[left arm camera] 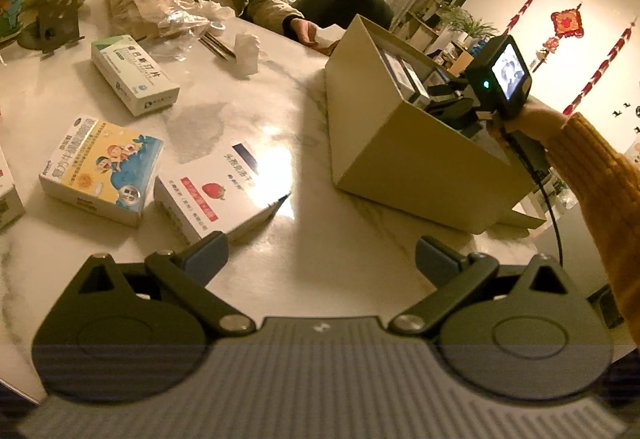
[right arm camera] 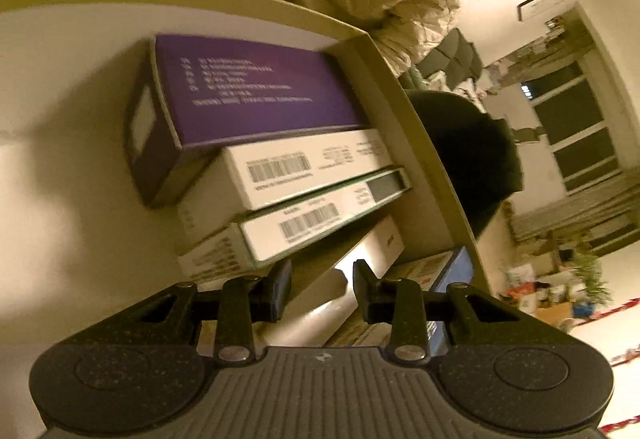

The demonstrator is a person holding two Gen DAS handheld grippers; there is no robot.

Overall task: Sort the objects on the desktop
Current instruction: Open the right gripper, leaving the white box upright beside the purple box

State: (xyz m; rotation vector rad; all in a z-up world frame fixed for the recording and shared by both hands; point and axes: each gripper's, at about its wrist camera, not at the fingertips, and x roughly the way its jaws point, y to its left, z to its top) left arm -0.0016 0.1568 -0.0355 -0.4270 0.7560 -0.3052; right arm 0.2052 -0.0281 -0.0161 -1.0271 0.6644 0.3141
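Your left gripper [left arm camera: 320,259] hovers with jaws wide apart over the surface [left arm camera: 312,143], the strawberry box [left arm camera: 222,191] just ahead. It is light, stiff card with a glossy face, so take it across its narrow sides. Your right gripper [right arm camera: 322,279], jaws partly apart and empty, is inside the carton [left arm camera: 400,143]
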